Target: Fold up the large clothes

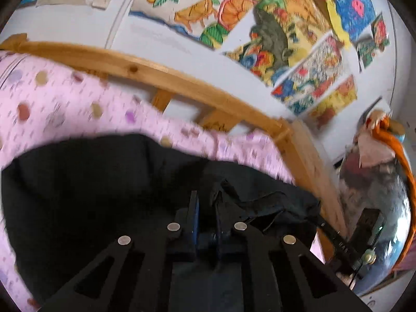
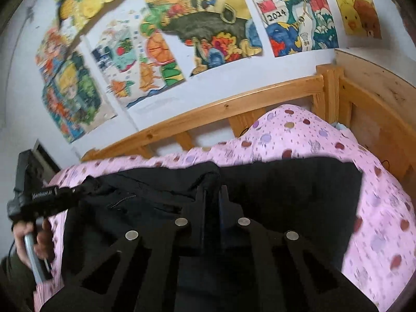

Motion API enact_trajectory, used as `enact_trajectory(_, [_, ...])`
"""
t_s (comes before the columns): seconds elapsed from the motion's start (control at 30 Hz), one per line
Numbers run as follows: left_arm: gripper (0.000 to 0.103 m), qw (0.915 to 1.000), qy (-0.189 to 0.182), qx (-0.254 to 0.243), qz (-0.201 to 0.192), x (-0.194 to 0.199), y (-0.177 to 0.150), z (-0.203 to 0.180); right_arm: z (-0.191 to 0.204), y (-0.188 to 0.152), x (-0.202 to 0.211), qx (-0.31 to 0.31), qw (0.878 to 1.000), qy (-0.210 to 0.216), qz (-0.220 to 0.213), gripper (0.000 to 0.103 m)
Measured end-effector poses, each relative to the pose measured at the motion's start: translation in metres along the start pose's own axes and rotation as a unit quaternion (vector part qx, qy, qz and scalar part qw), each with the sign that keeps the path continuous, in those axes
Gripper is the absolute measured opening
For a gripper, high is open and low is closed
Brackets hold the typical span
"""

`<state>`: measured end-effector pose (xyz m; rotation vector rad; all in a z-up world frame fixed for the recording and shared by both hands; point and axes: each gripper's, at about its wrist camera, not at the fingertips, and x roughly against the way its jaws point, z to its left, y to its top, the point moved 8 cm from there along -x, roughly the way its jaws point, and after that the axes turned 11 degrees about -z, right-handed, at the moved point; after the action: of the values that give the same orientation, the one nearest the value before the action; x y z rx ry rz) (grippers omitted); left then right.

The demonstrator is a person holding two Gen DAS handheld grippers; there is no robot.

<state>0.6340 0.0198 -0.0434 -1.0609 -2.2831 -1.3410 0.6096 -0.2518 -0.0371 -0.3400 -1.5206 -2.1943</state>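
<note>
Two grippers: your left gripper (image 1: 206,202) and right gripper (image 2: 213,195) have jaws clamped on the garment's edge.
Garment: black cloth trousers (image 2: 286,195) lie on the pink dotted bed (image 2: 325,135).
Advice: lift both corners evenly, keeping the edge taut.

Bedroom: wooden bed (image 2: 228,104), wall drawings (image 2: 202,28)
</note>
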Motion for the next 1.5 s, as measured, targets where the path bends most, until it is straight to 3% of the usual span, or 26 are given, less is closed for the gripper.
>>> enact_trajectory(0.1, [0.009, 0.9983, 0.042, -0.027, 0.029, -0.005, -0.019, 0.013, 0.001, -0.013, 0.011, 0.039, 0.999, -0.006, 0.011, 0.006])
enact_trajectory(0.2, [0.009, 0.997, 0.061, -0.026, 0.041, -0.021, -0.031, 0.025, -0.001, -0.022, 0.001, 0.058, 0.998, -0.023, 0.03, 0.006])
enact_trajectory(0.27, [0.009, 0.9966, 0.065, -0.024, 0.044, -0.033, -0.038, 0.03, -0.01, -0.031, -0.013, 0.052, 0.997, -0.037, 0.051, 0.005])
enact_trajectory(0.53, [0.009, 0.9921, 0.094, -0.078, 0.028, -0.066, -0.057, 0.038, -0.035, -0.065, -0.046, 0.03, 0.996, -0.046, 0.068, 0.005])
enact_trajectory(0.67, [0.011, 0.9961, 0.063, -0.059, 0.019, -0.051, -0.049, 0.033, -0.024, -0.061, -0.039, 0.056, 0.995, -0.053, 0.062, 0.005])
enact_trajectory(0.73, [0.023, 0.9974, 0.047, -0.052, 0.012, -0.033, -0.037, 0.028, -0.019, -0.046, -0.021, 0.056, 0.997, -0.044, 0.042, 0.006])
enact_trajectory(0.87, [0.036, 0.9951, 0.04, -0.074, -0.052, 0.001, -0.001, 0.009, -0.008, 0.0, 0.015, 0.089, 0.994, -0.055, -0.012, 0.009])
enact_trajectory(0.93, [0.065, 0.9931, 0.031, -0.074, -0.086, 0.009, 0.018, -0.006, -0.003, 0.026, 0.024, 0.093, 0.993, -0.055, -0.043, 0.032])
enact_trajectory(0.97, [0.07, 0.9919, 0.028, -0.072, -0.101, 0.01, 0.026, -0.011, 0.001, 0.037, 0.023, 0.086, 0.994, -0.05, -0.052, 0.039])
enact_trajectory(1.0, [0.071, 0.9902, 0.022, -0.071, -0.118, 0.008, 0.034, -0.021, 0.005, 0.046, 0.019, 0.079, 0.995, -0.039, -0.057, 0.045])
enact_trajectory(1.1, [0.071, 0.9913, 0.022, -0.078, -0.104, -0.021, 0.04, -0.038, 0.017, 0.055, -0.015, 0.062, 0.998, -0.004, -0.031, 0.045])
enact_trajectory(1.17, [0.07, 0.9923, 0.028, -0.091, -0.079, -0.043, 0.033, -0.039, 0.023, 0.043, -0.038, 0.059, 0.998, 0.01, -0.008, 0.044])
enact_trajectory(1.23, [0.067, 0.9918, 0.028, -0.115, -0.048, -0.06, 0.018, -0.036, 0.024, 0.022, -0.055, 0.067, 0.998, 0.011, 0.015, 0.024])
enact_trajectory(1.33, [0.066, 0.9817, 0.012, -0.19, -0.01, -0.074, -0.016, -0.034, 0.013, -0.014, -0.066, 0.087, 0.995, 0.002, 0.055, 0.009])
enact_trajectory(1.4, [0.065, 0.9732, 0.008, -0.23, 0.002, -0.075, -0.032, -0.027, 0.009, -0.033, -0.067, 0.119, 0.99, 0.003, 0.073, 0.004])
enact_trajectory(1.5, [0.065, 0.9695, 0.011, -0.245, 0.012, -0.076, -0.044, -0.02, 0.006, -0.058, -0.067, 0.145, 0.984, 0.015, 0.101, 0.003])
